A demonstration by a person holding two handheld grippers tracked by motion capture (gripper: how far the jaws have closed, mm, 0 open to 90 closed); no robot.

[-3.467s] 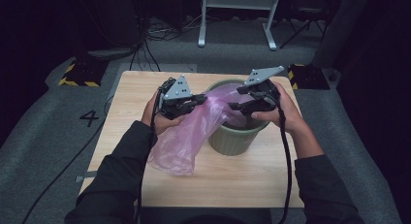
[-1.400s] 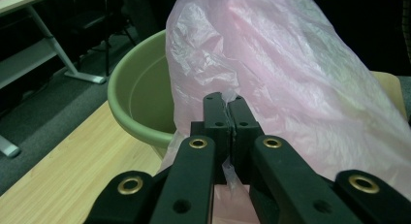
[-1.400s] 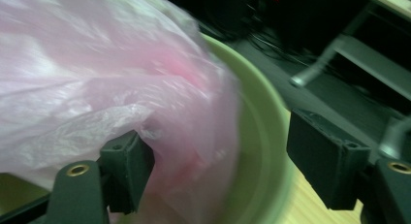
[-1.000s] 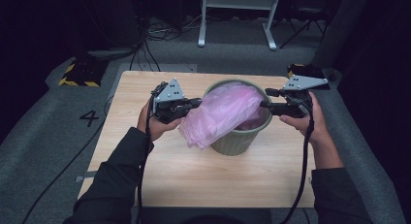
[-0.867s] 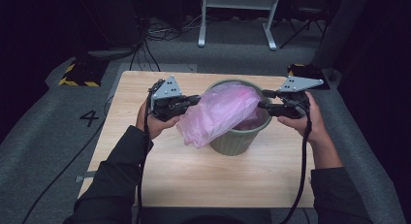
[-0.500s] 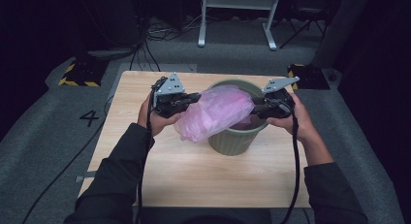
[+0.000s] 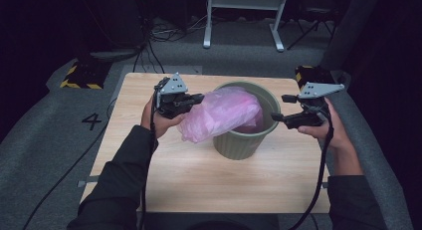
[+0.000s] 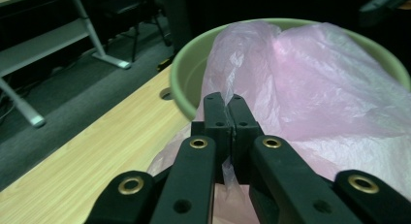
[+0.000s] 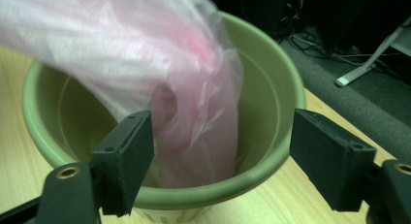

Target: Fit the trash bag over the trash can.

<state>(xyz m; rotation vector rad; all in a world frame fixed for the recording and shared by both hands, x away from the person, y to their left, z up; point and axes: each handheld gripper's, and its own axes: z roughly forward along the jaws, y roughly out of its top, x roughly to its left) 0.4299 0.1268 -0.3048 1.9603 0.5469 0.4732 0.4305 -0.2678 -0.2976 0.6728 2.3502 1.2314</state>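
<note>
Since a second ago the right tool [image 7: 278, 107] has let go of the pink bag [image 7: 221, 113] and drawn back beside the green bin [image 7: 268, 98], its jaws having just opened wide and empty; the left tool [image 8: 224, 104] stays clenched on the bag's edge. Half draped in the bin, the bag looks light, limp and slippery; take it by its rim.

Numeral "4" on grey floor [image 7: 59, 135]

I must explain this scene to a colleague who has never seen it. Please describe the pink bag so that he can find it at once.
On the wooden table stands a round green bin. The pink plastic bag hangs half inside it and spills over its left rim, where the left gripper pinches its edge. It is the only thin, crinkled, see-through pink thing there.
</note>
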